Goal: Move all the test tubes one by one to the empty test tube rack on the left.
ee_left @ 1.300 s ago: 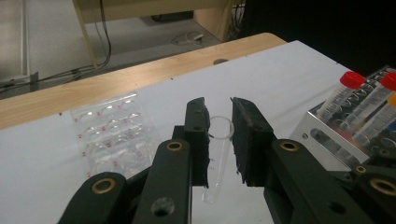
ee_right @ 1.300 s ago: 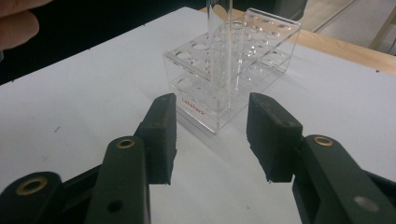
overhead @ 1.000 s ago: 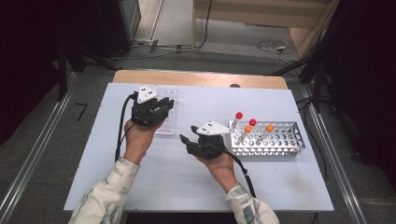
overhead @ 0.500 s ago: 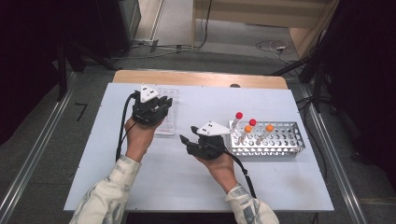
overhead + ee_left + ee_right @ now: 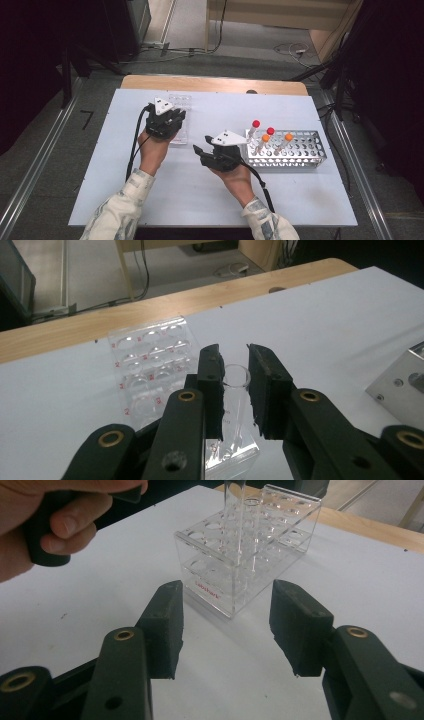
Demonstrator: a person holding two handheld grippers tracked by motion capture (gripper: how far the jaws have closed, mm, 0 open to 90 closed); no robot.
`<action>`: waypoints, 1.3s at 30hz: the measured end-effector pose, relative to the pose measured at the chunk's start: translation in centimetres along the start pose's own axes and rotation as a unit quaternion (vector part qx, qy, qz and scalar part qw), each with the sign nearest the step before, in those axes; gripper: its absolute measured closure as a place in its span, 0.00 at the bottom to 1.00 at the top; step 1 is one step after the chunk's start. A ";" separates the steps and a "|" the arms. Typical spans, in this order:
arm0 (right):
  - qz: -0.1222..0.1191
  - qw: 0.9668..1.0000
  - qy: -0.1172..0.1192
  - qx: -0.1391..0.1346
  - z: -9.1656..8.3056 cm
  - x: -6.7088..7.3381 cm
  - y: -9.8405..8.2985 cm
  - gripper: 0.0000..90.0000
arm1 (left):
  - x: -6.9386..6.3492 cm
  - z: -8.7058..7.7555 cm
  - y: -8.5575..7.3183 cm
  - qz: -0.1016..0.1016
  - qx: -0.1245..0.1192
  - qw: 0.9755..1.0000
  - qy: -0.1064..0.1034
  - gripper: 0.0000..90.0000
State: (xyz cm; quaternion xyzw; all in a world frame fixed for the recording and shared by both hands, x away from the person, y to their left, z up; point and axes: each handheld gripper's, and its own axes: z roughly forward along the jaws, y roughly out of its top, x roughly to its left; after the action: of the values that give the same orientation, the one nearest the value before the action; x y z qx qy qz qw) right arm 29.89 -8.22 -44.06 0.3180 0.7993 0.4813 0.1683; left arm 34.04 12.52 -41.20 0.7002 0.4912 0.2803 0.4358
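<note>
Two tools work the bench: the left tool (image 5: 234, 390) clamps a clear glass tube (image 5: 235, 385) above the clear plastic rack (image 5: 179, 120) near the far edge, while the right tool (image 5: 225, 630), jaws apart and empty, rests mid-bench beside the metal rack (image 5: 295, 155).

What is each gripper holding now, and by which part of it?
The left gripper holds a clear glass tube just below its open rim, above the clear rack. The right gripper holds nothing.

We are lowering the left gripper (image 5: 230, 390) and its clear tube (image 5: 235, 377) toward the clear rack (image 5: 150, 365).
</note>
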 end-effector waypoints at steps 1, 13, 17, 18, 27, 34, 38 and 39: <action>0.000 1.000 0.000 0.001 0.0 0.0 0.0 0.51 | 0.0 0.1 -0.1 0.000 0.001 1.000 0.001 0.86; 0.000 1.000 0.001 0.001 0.1 0.1 -0.1 0.51 | -0.7 0.8 -1.3 0.013 0.005 1.000 0.014 0.85; 0.001 1.000 0.002 0.001 0.1 0.0 -0.1 0.51 | -0.7 0.9 -1.4 0.019 0.012 1.000 0.014 0.84; 0.001 1.000 0.002 0.001 0.1 0.0 -0.1 0.51 | -0.7 1.0 -1.5 0.019 0.013 1.000 0.014 0.84; 0.003 1.000 0.002 0.002 0.1 0.1 -0.1 0.50 | -0.6 0.3 -1.2 0.010 0.003 1.000 0.006 0.75; 0.001 1.000 0.002 0.001 -0.1 0.0 -0.1 0.50 | -0.2 -0.7 -1.1 -0.006 0.006 1.000 -0.011 0.54; 0.000 1.000 -0.001 0.002 -0.3 -0.1 0.0 0.49 | -0.1 -1.1 -1.2 -0.012 0.010 1.000 -0.009 0.39; 0.000 1.000 -0.001 0.002 -0.4 -0.1 0.0 0.49 | 0.0 -1.2 -1.3 -0.013 0.012 1.000 -0.009 0.35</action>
State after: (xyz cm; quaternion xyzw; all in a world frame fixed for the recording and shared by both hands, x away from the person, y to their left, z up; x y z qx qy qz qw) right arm 29.75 -8.57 -43.87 0.3189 0.8000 0.4797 0.1681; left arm 32.48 13.08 -41.81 0.7016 0.4992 0.2623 0.4356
